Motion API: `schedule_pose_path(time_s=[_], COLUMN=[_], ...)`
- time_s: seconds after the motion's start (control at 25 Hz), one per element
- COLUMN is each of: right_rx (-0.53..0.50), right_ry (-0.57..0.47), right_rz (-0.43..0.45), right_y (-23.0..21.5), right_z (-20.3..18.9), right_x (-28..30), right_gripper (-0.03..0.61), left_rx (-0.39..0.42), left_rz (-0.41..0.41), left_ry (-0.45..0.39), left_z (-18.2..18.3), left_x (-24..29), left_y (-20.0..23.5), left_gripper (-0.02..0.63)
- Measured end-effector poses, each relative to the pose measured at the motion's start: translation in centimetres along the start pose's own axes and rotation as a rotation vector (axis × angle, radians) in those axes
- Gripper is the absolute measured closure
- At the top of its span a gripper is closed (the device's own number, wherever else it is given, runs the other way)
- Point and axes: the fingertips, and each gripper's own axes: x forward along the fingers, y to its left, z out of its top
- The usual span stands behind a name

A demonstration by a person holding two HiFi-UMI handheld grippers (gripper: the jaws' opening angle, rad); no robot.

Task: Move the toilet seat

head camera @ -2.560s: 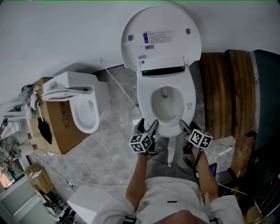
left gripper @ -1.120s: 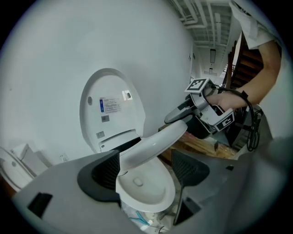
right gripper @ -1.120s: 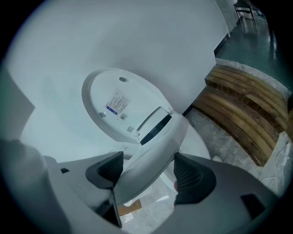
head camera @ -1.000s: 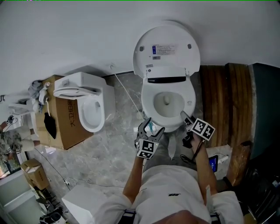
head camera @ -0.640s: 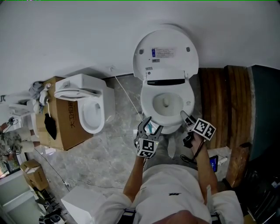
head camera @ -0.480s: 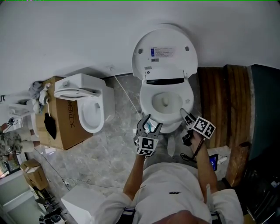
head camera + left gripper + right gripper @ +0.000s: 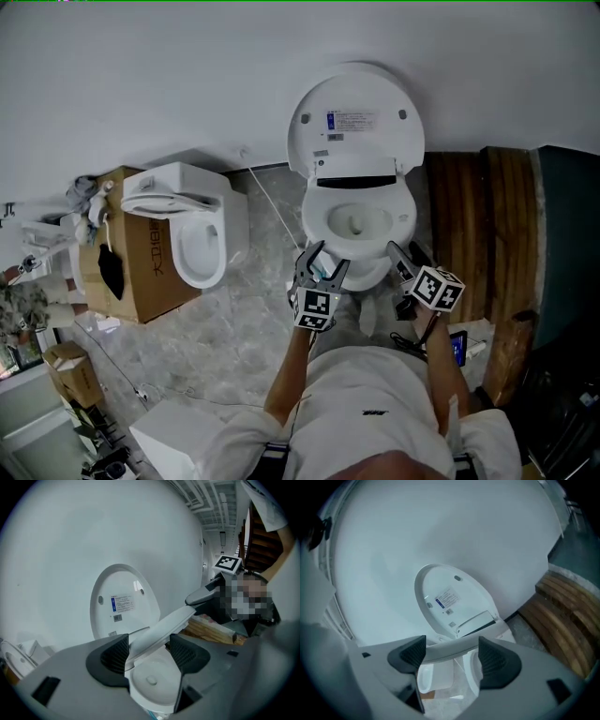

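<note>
Finds the toilet seat (image 7: 159,630) lifted partway off the bowl (image 7: 150,686) and tilted, front rim at 6 o'clock from the upright lid (image 7: 354,117). Pinches that rim at 7 o'clock of the bowl with the left gripper (image 7: 149,640), fingers (image 7: 115,654) having just been closing, with the rim caught between the pads. Takes the rim at 5 o'clock with the right gripper (image 7: 452,649), fingers spread wide, with the rim bridging pad to pad and touching both. Judges slip the main risk: glossy plastic and a shallow bite near the edge, so could slide free and slam onto the bowl. Expects strain at the hinge if raised unevenly, one side ahead of the other. Risks knocking the lid at 12 o'clock if swung up fast. Calls for a level, slow lift.
</note>
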Motion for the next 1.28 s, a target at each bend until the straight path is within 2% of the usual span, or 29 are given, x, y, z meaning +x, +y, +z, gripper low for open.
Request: schedule_pose_path(time_s=[0.08,0.24,0.6,0.96,1.28], right_rx=[-0.087,-0.196,-0.333,-0.612,-0.652], right_ry=[-0.018,-0.019,-0.044,-0.042,-0.03], right_rz=[0.011,0.036,0.095,0.078,0.103], right_y=[0.5,1.2,2.7,4.3,4.9], right_z=[0.6,1.2,2.9,4.2,5.2], right_x=[-0.1,-0.3,-0.4,0.8,1.9], right_gripper=[0.21,0.21,0.21,0.21,0.21], left_rx=[-0.004,-0.014,-0.025,-0.042,-0.058], left_rz=[-0.004,-0.003,-0.006,-0.011,-0.009], left_ry=[-0.004,-0.015,-0.042,-0.065,-0.089], left_z=[0.4,1.1,3.3,5.0,6.2], left_x=[0.2,0.5,1.2,2.1,2.8], left_y=[0.2,0.8,2.3,3.5,4.5], left_gripper=[0.321,0.321,0.321,0.321,0.321])
